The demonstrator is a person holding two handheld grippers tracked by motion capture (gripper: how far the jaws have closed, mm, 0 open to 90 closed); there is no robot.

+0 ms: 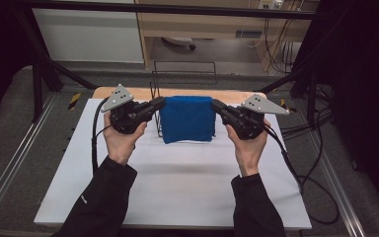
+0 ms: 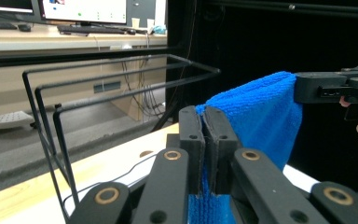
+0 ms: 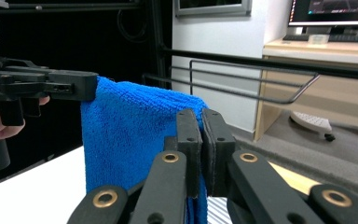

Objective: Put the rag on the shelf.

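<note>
**A:** Blue terry cloth towel (image 1: 186,118), folded and hanging: where do I have it?

**B:** Centre of the high view, held above the white table mat (image 1: 177,187), in front of the black wire rack (image 1: 183,69) at twelve o'clock.

**A:** And my left gripper (image 1: 159,103)?

**B:** Nipped tight on the towel's top corner at nine o'clock; your right gripper (image 1: 217,104) pinches the corner at three o'clock. In both gripper views the jaws press on blue fabric.
</note>
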